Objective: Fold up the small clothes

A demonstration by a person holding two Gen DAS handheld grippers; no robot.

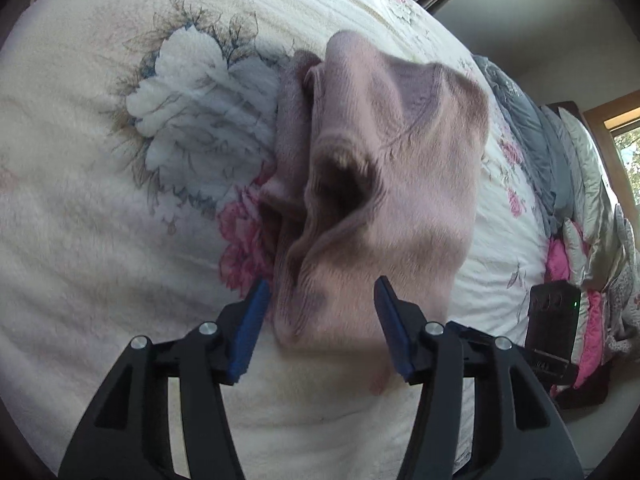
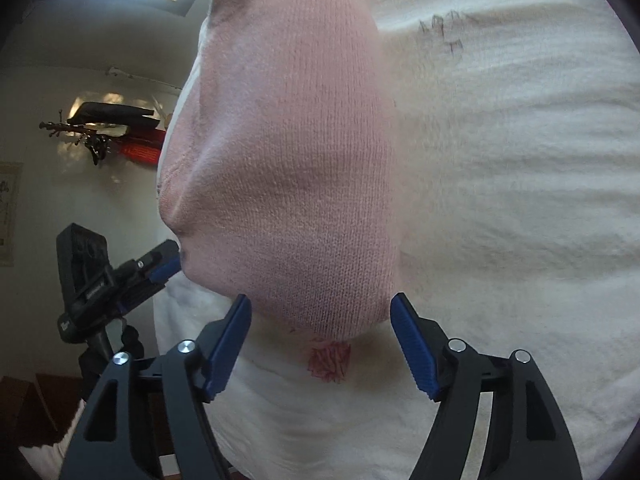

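1. left wrist view: left tongs [image 1: 320, 304] released, astride near end of pink sock [image 1: 384, 184] lying rumpled on floral bed [image 1: 100, 200].
2. right wrist view: right tongs [image 2: 320, 322] released at sock's near edge; clenching now risks catching bedding underneath.

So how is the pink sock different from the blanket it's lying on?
The pink sock is small, plain pink and crumpled into folds, with its opening gaping. The blanket is big, cream with printed flowers, and spread flat over the bed. The sock is a fine ribbed knit; the blanket looks fluffy. Both are soft cloth.
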